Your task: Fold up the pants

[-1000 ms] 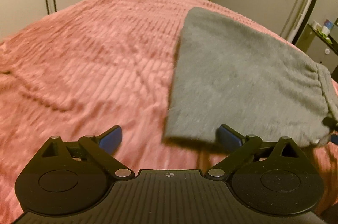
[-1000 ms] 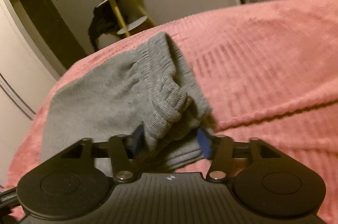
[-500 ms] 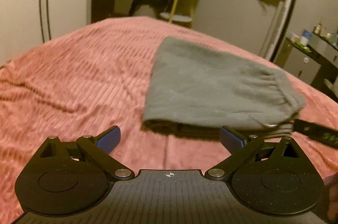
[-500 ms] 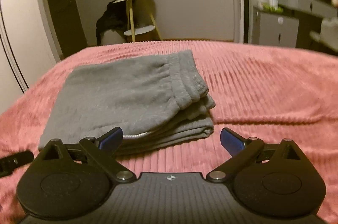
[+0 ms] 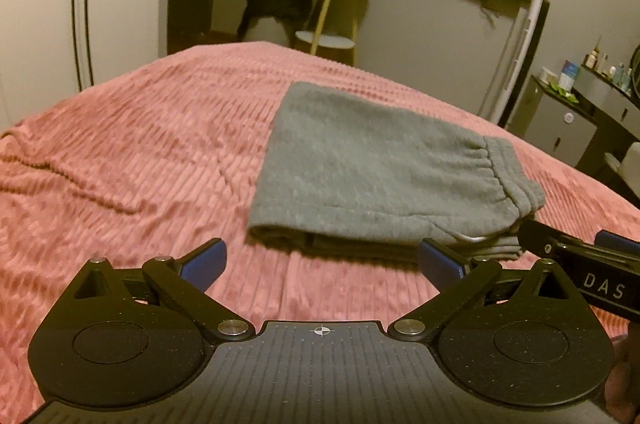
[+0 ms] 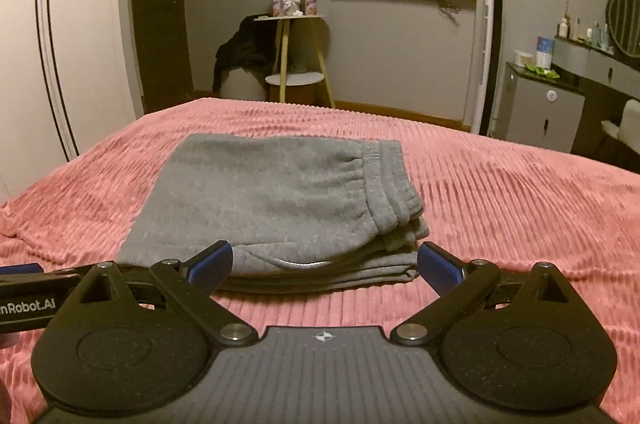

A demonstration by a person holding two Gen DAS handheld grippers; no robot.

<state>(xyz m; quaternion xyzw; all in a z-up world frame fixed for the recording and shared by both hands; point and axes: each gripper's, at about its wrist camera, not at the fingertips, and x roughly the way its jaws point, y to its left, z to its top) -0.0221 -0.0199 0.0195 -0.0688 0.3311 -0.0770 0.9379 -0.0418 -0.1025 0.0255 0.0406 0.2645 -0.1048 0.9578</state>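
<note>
Looks all but done: grey pants folded into a compact stacked rectangle, resting flat on the pink ribbed bedspread, waistband end turned toward 3 o'clock in the right wrist view. Left gripper with fingers spread wide and empty, the bundle near at 1 o'clock and untouched; right gripper likewise splayed and holding nothing, the bundle's near edge just beyond its tips at 12 o'clock. Little left, judging by the layers (slightly uneven at the waistband corner), beyond perhaps a final squaring or smoothing.

Left gripper and right gripper — both spread wide, holding nothing — level, side by side
</note>
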